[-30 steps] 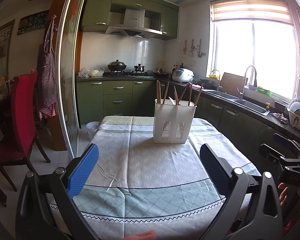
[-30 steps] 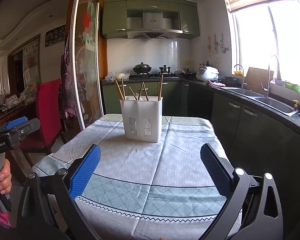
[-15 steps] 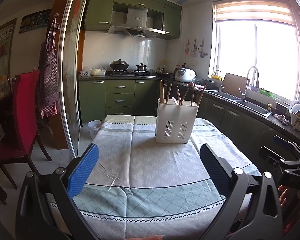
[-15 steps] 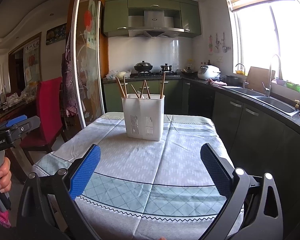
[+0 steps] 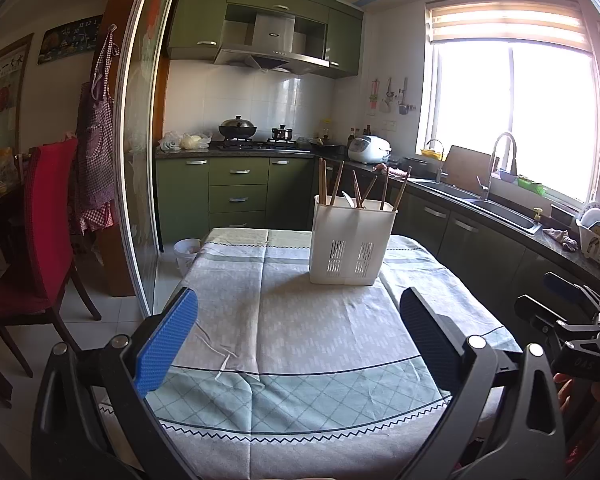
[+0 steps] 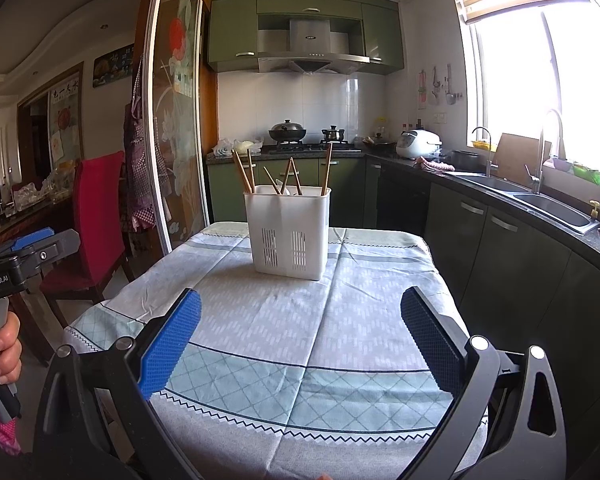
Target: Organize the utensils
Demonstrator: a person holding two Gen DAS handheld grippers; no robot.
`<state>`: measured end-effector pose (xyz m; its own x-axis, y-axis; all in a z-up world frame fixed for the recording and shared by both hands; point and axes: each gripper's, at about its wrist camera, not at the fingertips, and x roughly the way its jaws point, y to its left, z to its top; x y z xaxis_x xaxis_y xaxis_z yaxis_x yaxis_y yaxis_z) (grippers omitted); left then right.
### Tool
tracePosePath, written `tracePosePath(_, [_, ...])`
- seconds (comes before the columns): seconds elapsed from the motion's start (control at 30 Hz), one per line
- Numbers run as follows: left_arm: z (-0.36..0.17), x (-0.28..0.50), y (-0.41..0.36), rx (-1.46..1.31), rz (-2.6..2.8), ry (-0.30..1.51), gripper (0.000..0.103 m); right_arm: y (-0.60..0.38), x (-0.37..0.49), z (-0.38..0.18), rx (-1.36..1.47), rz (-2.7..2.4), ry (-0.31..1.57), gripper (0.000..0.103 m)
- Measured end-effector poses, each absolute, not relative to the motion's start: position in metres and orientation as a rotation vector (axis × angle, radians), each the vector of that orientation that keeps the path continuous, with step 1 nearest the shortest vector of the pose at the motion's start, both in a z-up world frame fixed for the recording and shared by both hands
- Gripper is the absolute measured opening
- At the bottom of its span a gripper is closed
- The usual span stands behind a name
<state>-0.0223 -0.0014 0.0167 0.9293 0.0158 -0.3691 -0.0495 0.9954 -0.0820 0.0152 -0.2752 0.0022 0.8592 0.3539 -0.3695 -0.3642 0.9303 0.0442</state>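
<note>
Both grippers' jaws spread wide, empty; white holder (image 5: 351, 246) frame centre w/ leaning chopsticks (image 6: 243, 172). Risk: clumsy grab tips holder.

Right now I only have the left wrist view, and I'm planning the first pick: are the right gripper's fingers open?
Observer: Yes. The right gripper is wide open, with nothing between its fingers.
Operator: What is it aimed at?
Observer: The white utensil holder stands almost straight ahead of it, farther along the table.
Operator: Who has my gripper?
Observer: A hand is wrapped around the handle of the left gripper, low at the left edge of the right wrist view.
</note>
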Motion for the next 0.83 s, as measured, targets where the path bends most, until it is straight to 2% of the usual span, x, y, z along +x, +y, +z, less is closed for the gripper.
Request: tracePosePath(0.83, [0.012, -0.014, 0.0, -0.085, 0.028, 0.41, 0.096, -0.279, 0.021, -0.009, -0.03, 0.383, 0.395, 0.098])
